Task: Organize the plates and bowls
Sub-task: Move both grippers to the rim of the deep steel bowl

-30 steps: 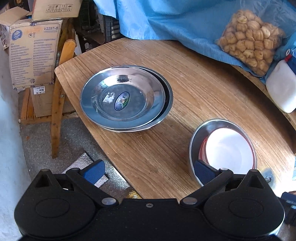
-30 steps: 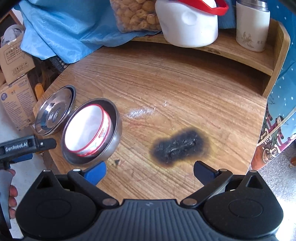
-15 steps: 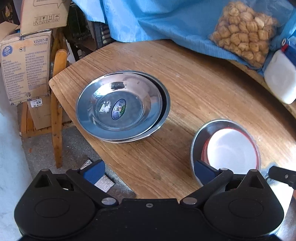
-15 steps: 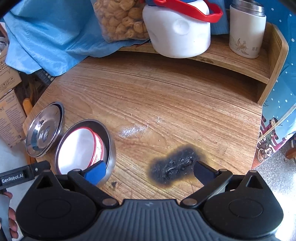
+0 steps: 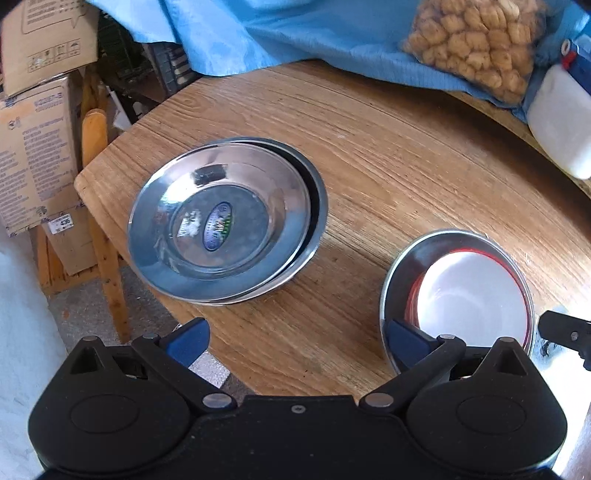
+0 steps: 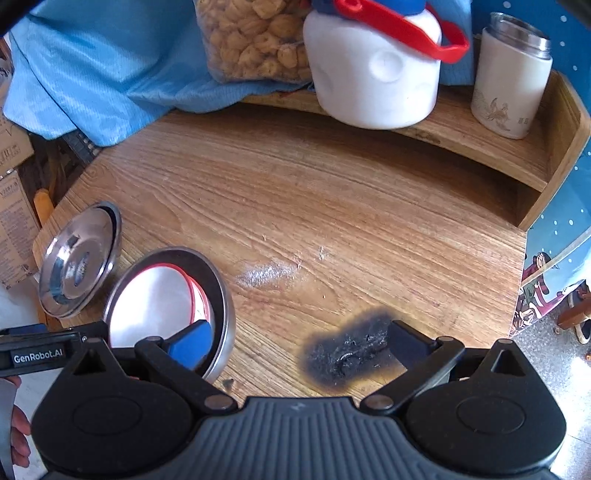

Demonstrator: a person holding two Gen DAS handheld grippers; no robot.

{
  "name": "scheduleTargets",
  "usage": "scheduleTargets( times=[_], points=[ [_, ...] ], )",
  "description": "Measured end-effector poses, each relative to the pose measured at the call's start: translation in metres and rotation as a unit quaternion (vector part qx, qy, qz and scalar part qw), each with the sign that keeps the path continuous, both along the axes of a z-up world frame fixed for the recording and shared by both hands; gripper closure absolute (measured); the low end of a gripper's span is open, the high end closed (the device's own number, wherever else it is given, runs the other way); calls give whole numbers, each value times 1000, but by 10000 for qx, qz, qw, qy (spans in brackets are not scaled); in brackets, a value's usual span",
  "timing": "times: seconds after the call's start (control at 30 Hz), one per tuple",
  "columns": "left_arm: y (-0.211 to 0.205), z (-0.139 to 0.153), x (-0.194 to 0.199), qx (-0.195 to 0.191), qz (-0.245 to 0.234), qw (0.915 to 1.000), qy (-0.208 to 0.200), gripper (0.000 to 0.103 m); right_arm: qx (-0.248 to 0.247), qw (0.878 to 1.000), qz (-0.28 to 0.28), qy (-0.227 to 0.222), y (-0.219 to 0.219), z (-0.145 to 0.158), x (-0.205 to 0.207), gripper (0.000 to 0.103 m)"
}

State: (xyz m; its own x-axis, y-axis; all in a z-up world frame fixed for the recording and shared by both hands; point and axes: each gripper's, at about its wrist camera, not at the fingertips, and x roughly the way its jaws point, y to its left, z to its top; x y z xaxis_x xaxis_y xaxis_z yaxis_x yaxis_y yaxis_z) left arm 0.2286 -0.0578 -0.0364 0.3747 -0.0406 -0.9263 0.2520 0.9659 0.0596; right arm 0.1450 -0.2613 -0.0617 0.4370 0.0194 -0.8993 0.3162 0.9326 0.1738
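Steel bowl [image 6: 221, 295] beneath gaping right claw [image 6: 299, 341], left claw [image 5: 295, 341] likewise spread

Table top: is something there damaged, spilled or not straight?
Yes. A black burn mark scars the table near the front edge, and a white powdery smear lies beside it. The upper steel plate sits off-centre on the one beneath.

Sunlit wooden table [image 6: 332, 206] with raised back shelf [image 6: 491, 144]; blue cloth [image 5: 295, 33] behind; cardboard boxes [image 5: 33, 155] beside
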Motion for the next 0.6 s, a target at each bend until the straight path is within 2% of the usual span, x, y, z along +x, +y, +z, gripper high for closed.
scheduleTargets(
  times=[0.27, 0.6],
  points=[
    [-9, -5, 7, 242, -197, 9995, 94, 1, -68, 9998, 37, 177, 3, -7, 8, 0],
    [-14, -14, 14, 296, -222, 9990, 260, 1, -98, 9996, 115, 230, 6, -13, 11, 0]
  ],
)
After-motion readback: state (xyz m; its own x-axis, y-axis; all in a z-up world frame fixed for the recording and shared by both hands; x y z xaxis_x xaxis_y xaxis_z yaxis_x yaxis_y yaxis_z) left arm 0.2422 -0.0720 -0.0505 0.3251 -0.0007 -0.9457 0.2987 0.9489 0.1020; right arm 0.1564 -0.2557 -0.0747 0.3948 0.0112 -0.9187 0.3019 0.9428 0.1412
